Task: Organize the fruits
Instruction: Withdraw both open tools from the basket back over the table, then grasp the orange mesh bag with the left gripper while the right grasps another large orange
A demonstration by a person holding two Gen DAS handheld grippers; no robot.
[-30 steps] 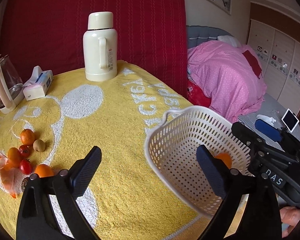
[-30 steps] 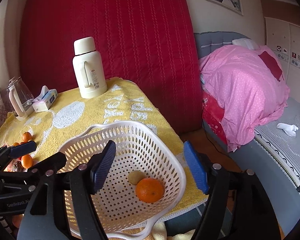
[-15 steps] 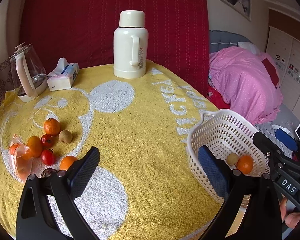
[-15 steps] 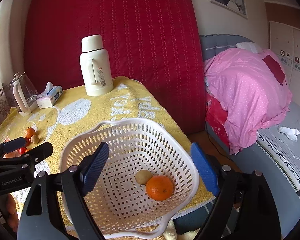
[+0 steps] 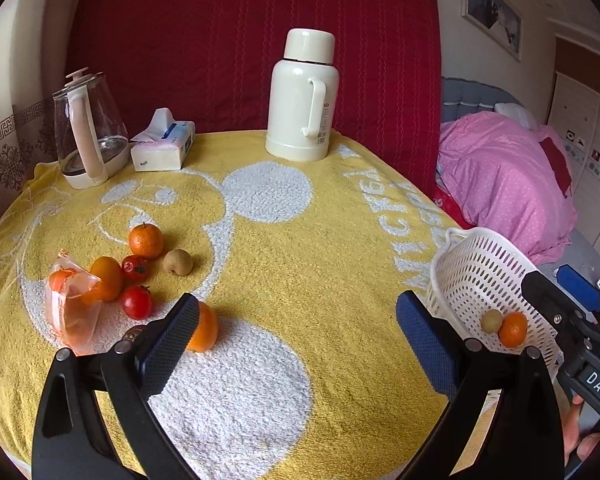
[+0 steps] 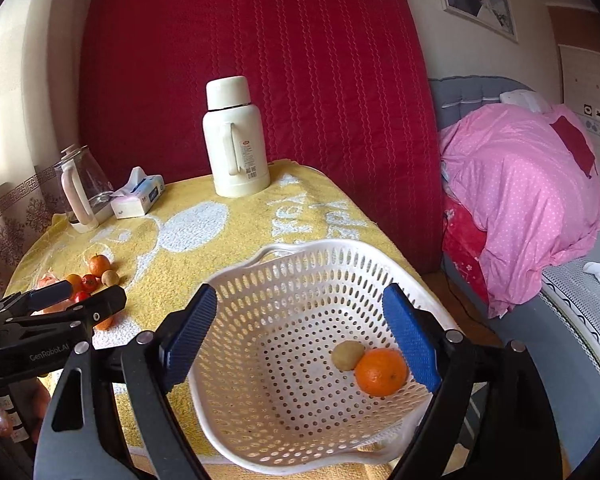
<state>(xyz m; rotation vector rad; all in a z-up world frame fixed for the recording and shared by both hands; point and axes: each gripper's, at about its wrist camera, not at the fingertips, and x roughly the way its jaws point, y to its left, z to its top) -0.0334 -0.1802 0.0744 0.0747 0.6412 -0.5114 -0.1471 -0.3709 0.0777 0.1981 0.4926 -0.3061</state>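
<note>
- On the desk (image 5: 340,240), under a yellow towel, sat everything the task concerned; a thermos (image 5: 302,96), a kettle (image 5: 88,132) and a tissue box (image 5: 164,148) stood along its far edge, well apart from the fruit.
- At the desk's right edge the basket (image 6: 300,264) rested, white and perforated, partly overhanging the edge as far as the right wrist view showed.
- Over the basket hung the right gripper (image 6: 300,336), jaws spread wide and holding nothing.
- Low over the desk's near side, the left gripper (image 5: 296,340) was likewise spread wide and empty; its left pad stood just in front of an orange (image 5: 205,330) without visibly touching it.
- Inside the basket lay two fruits, touching: an orange (image 6: 381,372) and a kiwi (image 6: 347,355). That much looked done.
- On the desk's left side the larger share was left: another orange (image 5: 145,241), a persimmon (image 5: 107,278), two tomatoes (image 5: 137,302), a kiwi (image 5: 177,261), and an orange bag (image 5: 74,308) with fruit seemingly inside.
- By my judgement the task was roughly a quarter through, and the orange by the left gripper seemed the likeliest next pick.
</note>
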